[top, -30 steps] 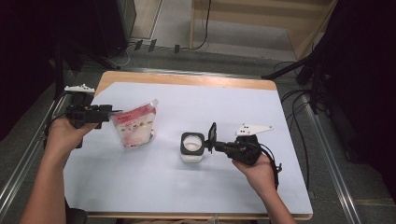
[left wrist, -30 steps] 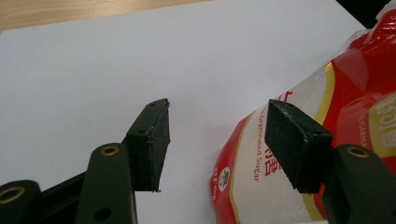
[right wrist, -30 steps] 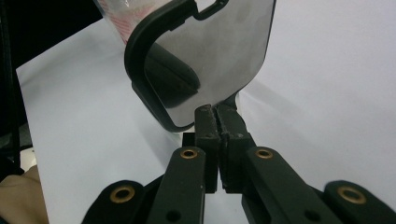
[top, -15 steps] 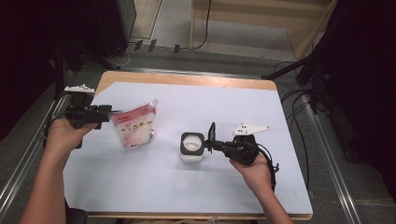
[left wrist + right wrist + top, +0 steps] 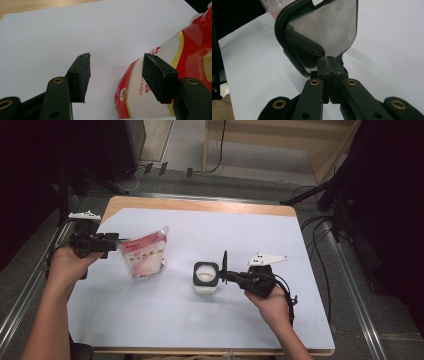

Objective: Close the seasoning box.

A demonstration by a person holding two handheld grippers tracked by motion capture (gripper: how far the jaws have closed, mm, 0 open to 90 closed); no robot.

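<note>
Two grippers working: right gripper (image 5: 223,272) is clamping its jaws tight on a container's raised lid (image 5: 322,30) (hinged, translucent) beside the white container (image 5: 205,279). Farther left, left gripper (image 5: 116,240) is sitting open, one pad (image 5: 156,75) just beside the upright sugar pouch (image 5: 145,256).

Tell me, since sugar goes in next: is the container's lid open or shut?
Open. The lid stands on edge beside the container, pinched by the right gripper, and white contents show through the container's uncovered top.
</note>
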